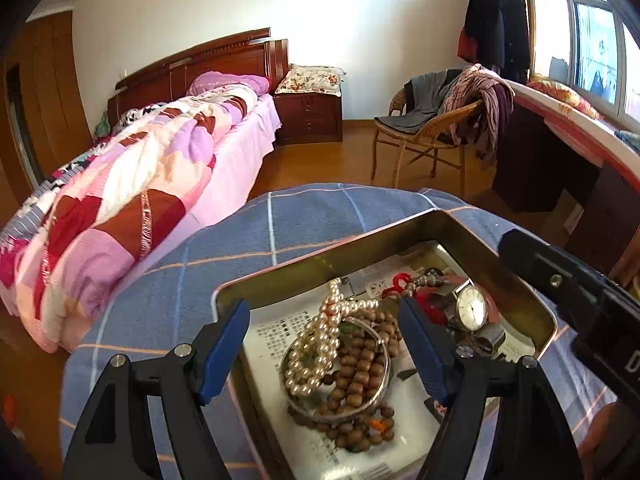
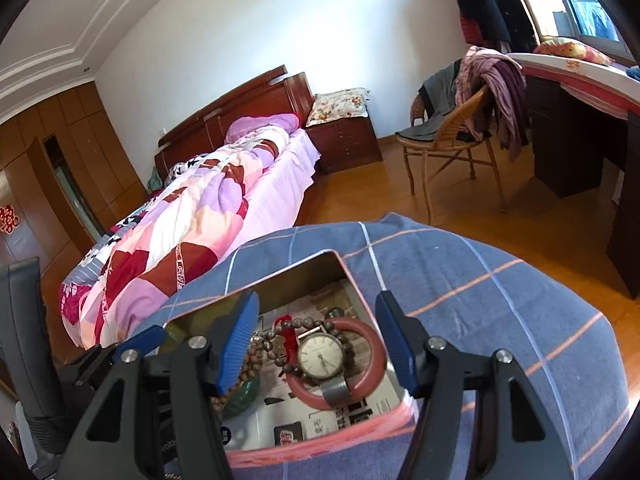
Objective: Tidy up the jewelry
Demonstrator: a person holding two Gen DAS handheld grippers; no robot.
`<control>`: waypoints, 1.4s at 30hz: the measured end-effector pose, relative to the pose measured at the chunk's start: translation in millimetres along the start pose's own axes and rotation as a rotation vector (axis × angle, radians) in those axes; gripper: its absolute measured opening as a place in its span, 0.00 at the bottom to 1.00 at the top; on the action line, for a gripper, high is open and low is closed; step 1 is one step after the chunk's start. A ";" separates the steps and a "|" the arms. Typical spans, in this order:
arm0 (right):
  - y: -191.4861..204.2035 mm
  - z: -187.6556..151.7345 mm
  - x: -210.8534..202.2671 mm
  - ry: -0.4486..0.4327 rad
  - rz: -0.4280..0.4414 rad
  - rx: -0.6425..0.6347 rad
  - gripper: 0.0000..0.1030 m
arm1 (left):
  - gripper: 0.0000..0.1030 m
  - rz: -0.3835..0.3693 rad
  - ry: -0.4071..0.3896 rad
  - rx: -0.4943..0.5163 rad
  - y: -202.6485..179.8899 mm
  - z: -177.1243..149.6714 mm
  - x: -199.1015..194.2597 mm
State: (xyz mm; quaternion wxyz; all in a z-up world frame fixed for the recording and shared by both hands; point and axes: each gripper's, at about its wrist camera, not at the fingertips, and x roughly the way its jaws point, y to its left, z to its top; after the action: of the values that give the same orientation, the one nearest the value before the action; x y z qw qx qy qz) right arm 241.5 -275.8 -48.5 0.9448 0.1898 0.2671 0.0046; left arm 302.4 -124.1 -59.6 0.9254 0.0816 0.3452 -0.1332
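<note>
An open metal tin (image 1: 280,276) lined with printed paper sits on a blue checked cloth (image 1: 224,240). Inside lie a pearl necklace (image 1: 320,344), brown wooden beads (image 1: 360,372), a silver bangle (image 1: 340,410) and a wristwatch (image 1: 472,306). My left gripper (image 1: 324,340) is open, jaws spread over the pearls and beads, holding nothing. In the right wrist view the tin (image 2: 304,270) holds the watch (image 2: 322,358) lying on a pink bangle (image 2: 370,378), with dark beads (image 2: 296,326) and a green piece (image 2: 244,394). My right gripper (image 2: 318,340) is open above the watch, empty.
A bed with a patchwork quilt (image 1: 132,184) lies left. A dark nightstand (image 1: 310,114) stands by the headboard. A wicker chair (image 1: 424,136) draped with clothes and a dark desk (image 1: 560,168) stand right, under a window. Wooden floor lies between.
</note>
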 end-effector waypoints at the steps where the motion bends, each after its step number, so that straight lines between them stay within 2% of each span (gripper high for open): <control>1: 0.3 -1.2 -3.2 -0.001 -0.003 0.001 0.63 | 0.74 0.002 0.001 0.001 0.2 -0.9 -2.4; 4: 1.1 -6.7 -14.3 -0.001 -0.013 0.007 0.67 | 0.74 0.005 0.010 -0.011 2.8 -4.3 -11.1; 10: 5.1 -18.7 -35.4 0.024 -0.021 0.018 0.68 | 0.74 -0.020 0.030 -0.048 7.6 -17.3 -30.7; 15: 12.8 -31.7 -52.0 0.038 -0.047 -0.018 0.70 | 0.74 0.005 0.027 -0.046 9.2 -32.2 -49.8; 17: 12.5 -36.6 -58.7 0.041 -0.049 -0.019 0.74 | 0.74 0.007 0.030 -0.047 9.9 -38.6 -55.6; 24: 15.8 -58.5 -74.4 0.075 -0.072 -0.053 0.75 | 0.74 0.018 0.038 -0.067 28.0 -73.2 -77.7; 29: 13.3 -73.1 -78.3 0.109 -0.078 -0.060 0.75 | 0.74 0.037 0.073 -0.105 54.0 -106.6 -87.8; 34: 19.3 -87.3 -80.1 0.146 -0.062 -0.084 0.75 | 0.74 0.045 0.106 -0.124 63.6 -125.6 -92.3; 39: 25.4 -100.6 -83.2 0.169 -0.050 -0.111 0.75 | 0.74 0.034 0.119 -0.113 59.4 -132.0 -94.4; 42: 26.6 -102.7 -86.3 0.168 -0.050 -0.115 0.75 | 0.74 -0.011 0.128 -0.120 57.9 -134.4 -94.7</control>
State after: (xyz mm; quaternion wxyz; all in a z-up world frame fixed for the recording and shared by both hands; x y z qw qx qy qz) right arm 117.9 -224.1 -76.2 0.9283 0.1274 0.3492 0.0124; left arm 168.3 -18.3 -94.2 0.9041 0.0323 0.4113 -0.1117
